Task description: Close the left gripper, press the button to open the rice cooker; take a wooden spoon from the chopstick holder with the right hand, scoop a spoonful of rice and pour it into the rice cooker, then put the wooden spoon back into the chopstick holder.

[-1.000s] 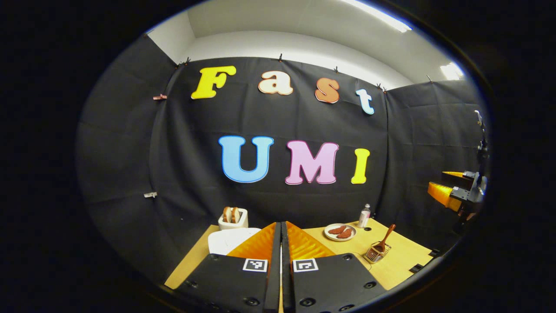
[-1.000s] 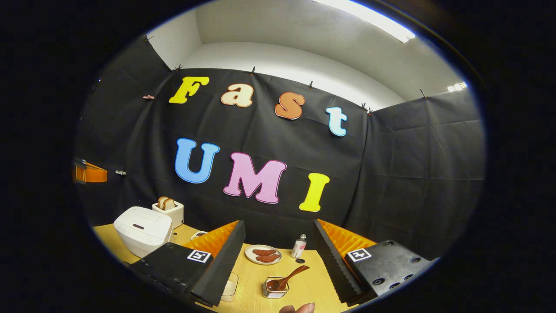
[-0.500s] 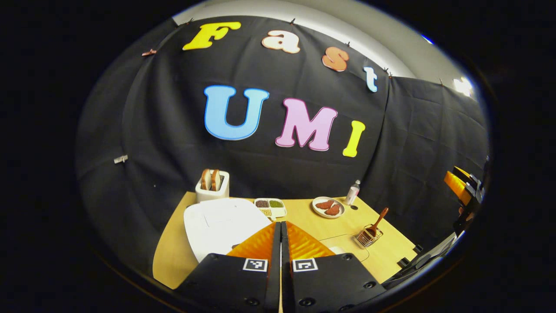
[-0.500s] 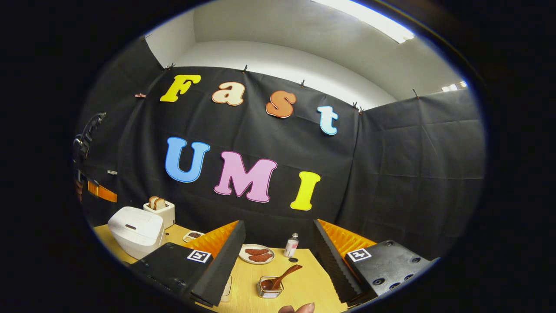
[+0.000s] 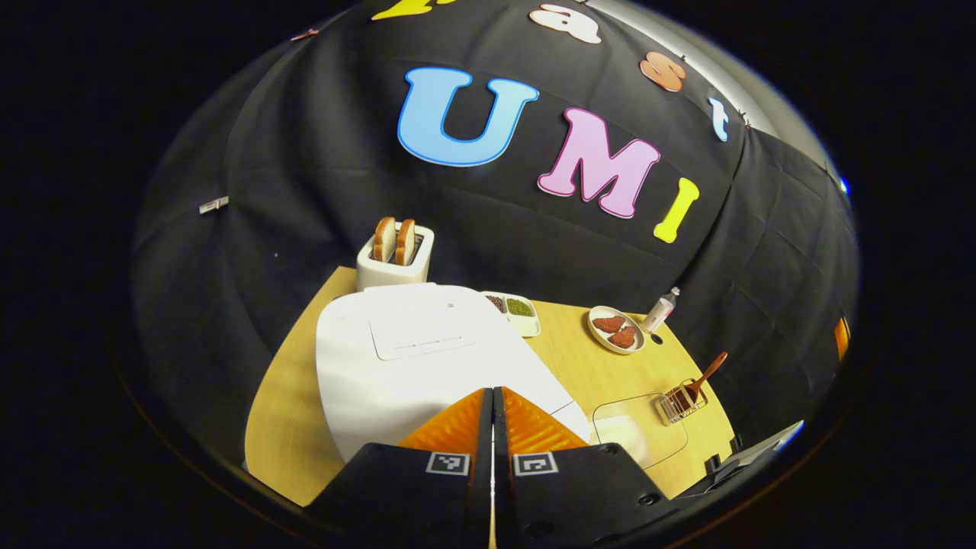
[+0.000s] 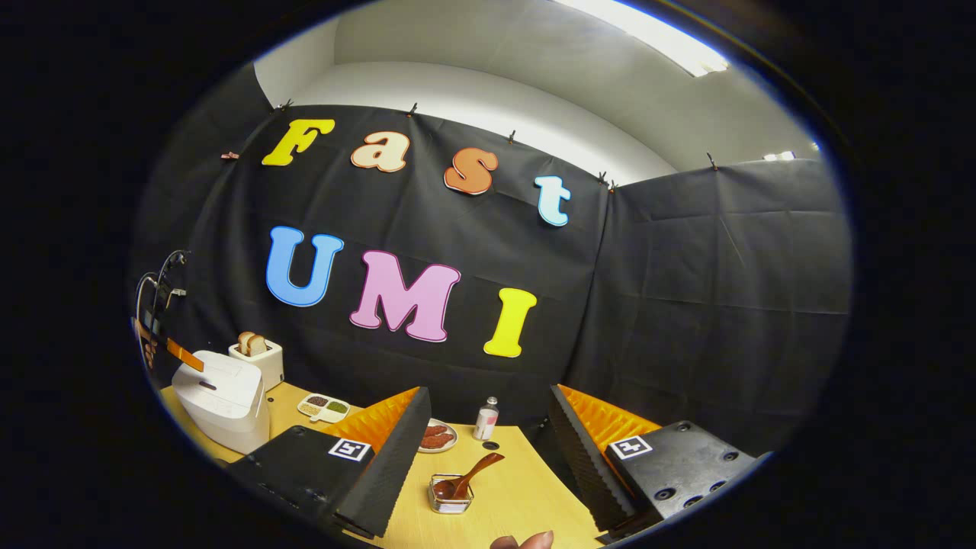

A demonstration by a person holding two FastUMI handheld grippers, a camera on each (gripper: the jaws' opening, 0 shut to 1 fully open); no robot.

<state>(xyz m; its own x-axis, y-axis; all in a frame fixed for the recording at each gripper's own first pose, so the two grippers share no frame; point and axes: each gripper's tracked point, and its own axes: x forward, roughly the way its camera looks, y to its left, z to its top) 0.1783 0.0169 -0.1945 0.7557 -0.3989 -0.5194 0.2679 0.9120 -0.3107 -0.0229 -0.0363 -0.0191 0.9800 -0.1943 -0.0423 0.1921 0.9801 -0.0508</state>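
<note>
Left gripper view: left gripper clenched, fingers pressed together on nothing, poised over white rice cooker, lid down. Wooden spoon in wire chopstick holder at 3 o'clock, on table.

Right gripper view: right gripper spread wide, empty. Spoon handle leaning toward 1 o'clock from holder, just below the gap. Probably light, rigid, smooth (best pinched mid-handle). Cooker at 9 o'clock; likely heavy enough to withstand a firm press.
</note>
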